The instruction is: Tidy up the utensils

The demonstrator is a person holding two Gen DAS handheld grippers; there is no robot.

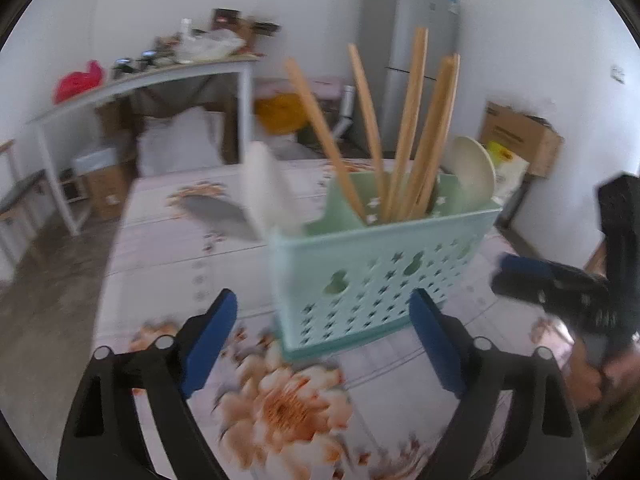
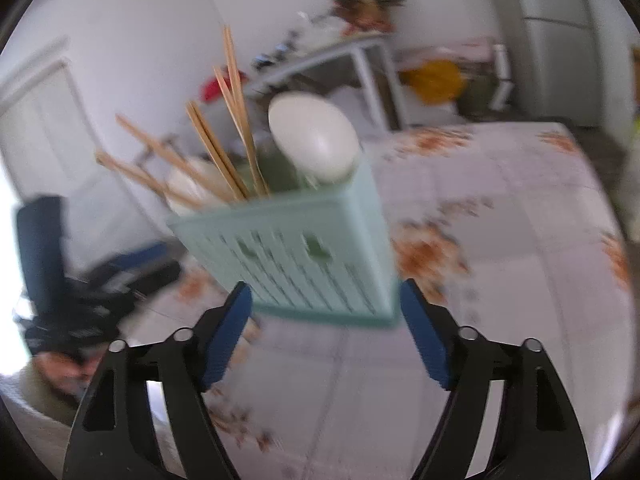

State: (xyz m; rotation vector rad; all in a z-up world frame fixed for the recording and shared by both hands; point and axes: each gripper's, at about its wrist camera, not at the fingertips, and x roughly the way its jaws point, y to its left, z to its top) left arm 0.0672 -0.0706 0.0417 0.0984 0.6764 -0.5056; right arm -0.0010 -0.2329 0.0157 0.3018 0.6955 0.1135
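A mint-green perforated utensil basket [image 1: 380, 276] stands on the flowered tablecloth [image 1: 168, 248]; it also shows in the right wrist view [image 2: 304, 264]. Several wooden chopsticks [image 1: 408, 128] stand in it, with a white spoon [image 1: 474, 170] at its right end and another white spoon [image 1: 266, 188] at its left end. In the right wrist view the chopsticks [image 2: 236, 120] and a white spoon [image 2: 316, 140] stick up. My left gripper [image 1: 324, 336] is open and empty just before the basket. My right gripper [image 2: 324, 328] is open and empty, close to the basket; it also shows in the left wrist view [image 1: 560, 284].
A white side table [image 1: 140, 80] with clutter stands at the back left, a grey fridge [image 1: 412, 40] behind, cardboard boxes [image 1: 520, 136] at the right. The table's left edge drops to the floor [image 1: 48, 280]. The left gripper appears at the left of the right wrist view [image 2: 100, 276].
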